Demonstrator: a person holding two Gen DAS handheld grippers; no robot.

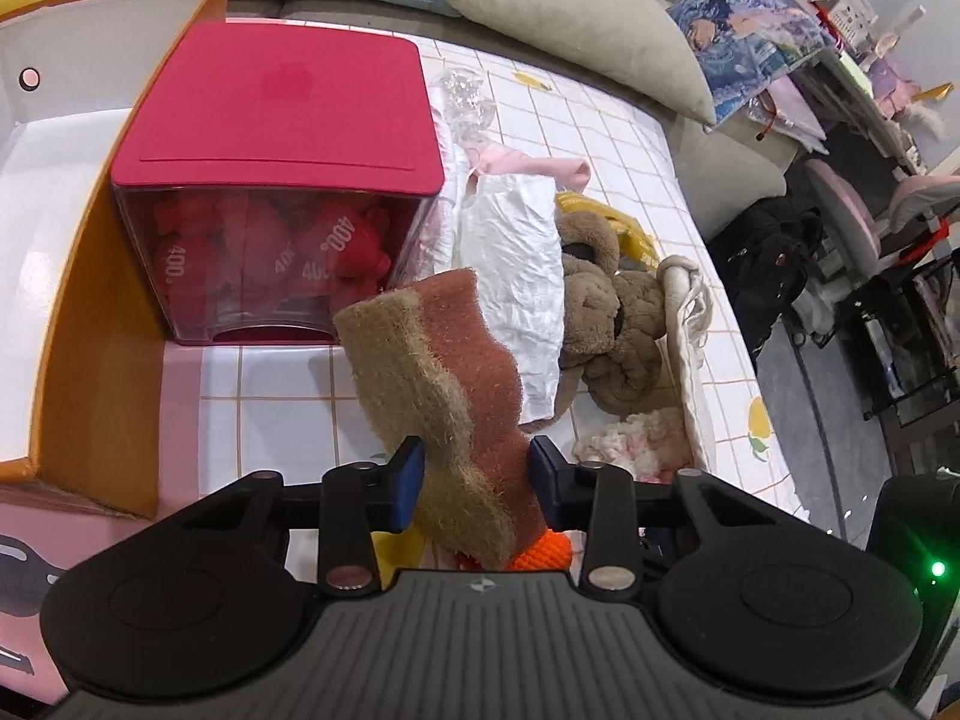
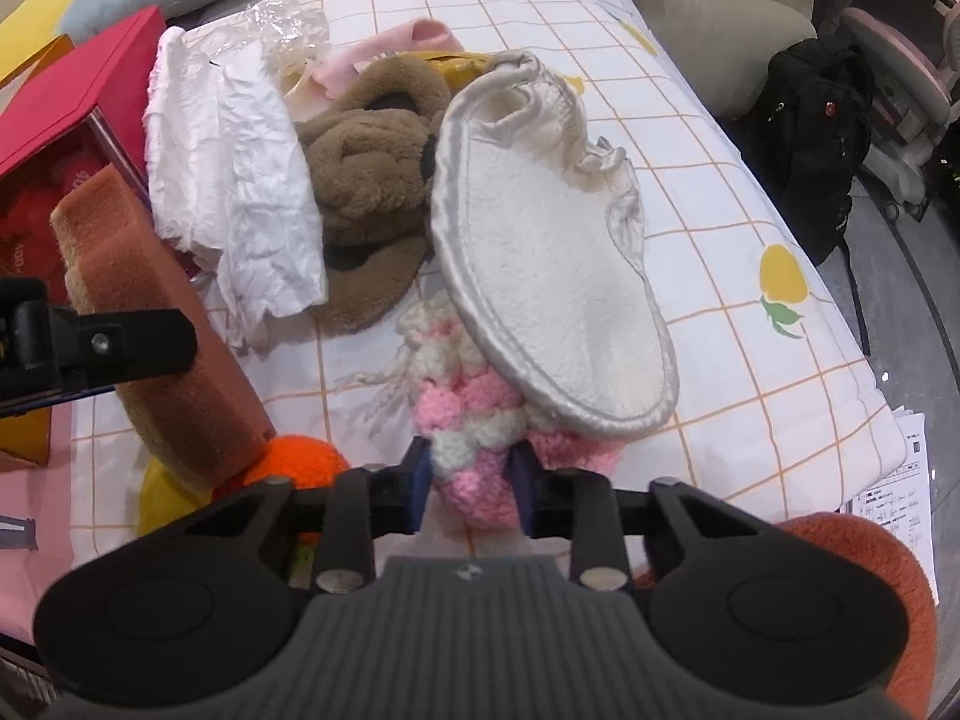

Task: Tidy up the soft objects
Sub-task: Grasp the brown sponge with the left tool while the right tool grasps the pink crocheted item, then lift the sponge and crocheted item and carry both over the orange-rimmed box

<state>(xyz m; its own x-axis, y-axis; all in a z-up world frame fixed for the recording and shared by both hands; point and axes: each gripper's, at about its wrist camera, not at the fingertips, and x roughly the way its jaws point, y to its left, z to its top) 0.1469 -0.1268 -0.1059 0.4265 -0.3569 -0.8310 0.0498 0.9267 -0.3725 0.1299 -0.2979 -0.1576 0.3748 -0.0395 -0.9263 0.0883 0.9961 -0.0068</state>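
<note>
The left gripper (image 1: 474, 474) is clamping its 2 blue-padded jaws on a wavy-edged sponge (image 1: 432, 372), a thick slab with a coarse, bristly tan scouring face and a finer-pored reddish-brown foam body. The sponge is tilting up and away from the jaws, above the tiled-pattern cloth (image 1: 600, 120). In the right wrist view the same sponge (image 2: 150, 312) is showing at the left, its lower end just beside a fuzzy orange knitted ball (image 2: 306, 459).

The right gripper (image 2: 471, 477) is pinching its jaws narrowly on a chunky pink-and-white braided yarn piece (image 2: 474, 420), soft and loopy with loose fringe, lying on the cloth and running under a white fleecy slipper (image 2: 540, 252) with a satin-like grey trim. The slipper is leaning across a brown plush toy (image 2: 366, 180) of curly, woolly pile. A crumpled white sheet (image 2: 240, 180), papery and creased, is draping over the toy's left side.

Behind the sponge in the left wrist view, a clear plastic box (image 1: 270, 240) with a smooth magenta lid (image 1: 282, 114) is standing beside an orange cardboard box (image 1: 102, 312) with a white interior. Red shapes inside the clear box are carrying white print reading "400". The cloth is a white quilted fabric with orange grid lines and yellow fruit prints (image 2: 780, 276).
</note>
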